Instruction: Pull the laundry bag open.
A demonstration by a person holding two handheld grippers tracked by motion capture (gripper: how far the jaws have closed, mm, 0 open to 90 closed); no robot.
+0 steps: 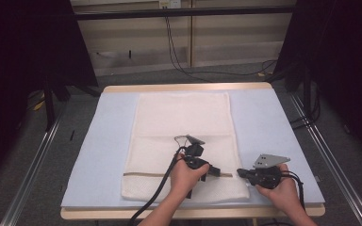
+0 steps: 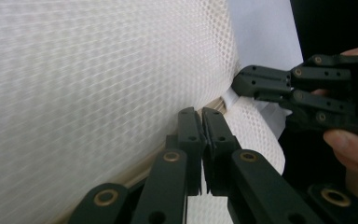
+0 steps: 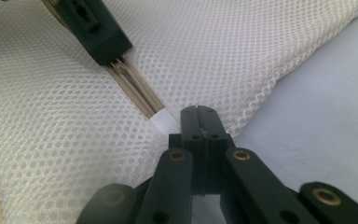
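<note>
Two grippers of mine work at the near edge of a white mesh bag point(image 1: 181, 141) lying flat on the blue-covered tabletop point(image 1: 273, 127). My left gripper point(image 2: 201, 122) is clenched over the bag's tan zipper point(image 3: 135, 91); I can't tell what it pinches. My right gripper point(image 3: 199, 122) is clamped on the bag's corner, by the white tab point(image 3: 164, 122) at the zipper's end. The bag stretches away toward the far edge.
</note>
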